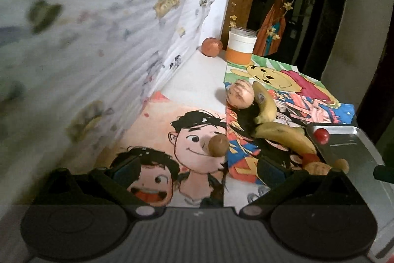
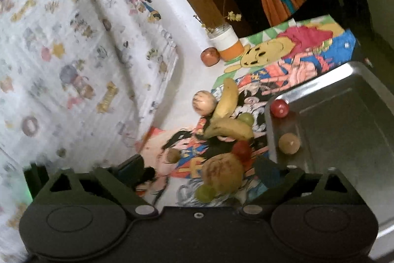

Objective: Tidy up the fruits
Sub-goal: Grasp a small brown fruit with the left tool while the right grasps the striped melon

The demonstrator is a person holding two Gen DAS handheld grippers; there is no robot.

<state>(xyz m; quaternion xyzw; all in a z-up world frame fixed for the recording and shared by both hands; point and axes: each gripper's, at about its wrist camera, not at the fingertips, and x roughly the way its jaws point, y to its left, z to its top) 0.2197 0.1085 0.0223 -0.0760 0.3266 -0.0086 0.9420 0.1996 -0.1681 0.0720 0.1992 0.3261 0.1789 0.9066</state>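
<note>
Fruits lie on cartoon-printed cloths. My left gripper point(image 1: 198, 170) is open and empty, above a small brown fruit point(image 1: 218, 145). Beyond it lie a pale round fruit point(image 1: 240, 94), two bananas point(image 1: 264, 101) point(image 1: 285, 136) and a metal tray point(image 1: 357, 152) holding a red fruit point(image 1: 322, 136). My right gripper point(image 2: 199, 170) is open over a large brownish fruit point(image 2: 222, 173) and a green grape point(image 2: 204, 192), touching neither that I can tell. The right wrist view also shows the bananas point(image 2: 227, 100) point(image 2: 230, 128), a red fruit point(image 2: 242, 149), and the tray point(image 2: 344, 120) with a red fruit point(image 2: 279, 108) and a tan fruit point(image 2: 289, 143).
An orange-and-white jar point(image 1: 240, 46) with dried flowers and a reddish fruit point(image 1: 211, 46) stand at the back corner. A patterned sheet point(image 1: 86, 53) hangs close on the left. A wooden post and dark doorway lie behind. The tray sits at the right edge.
</note>
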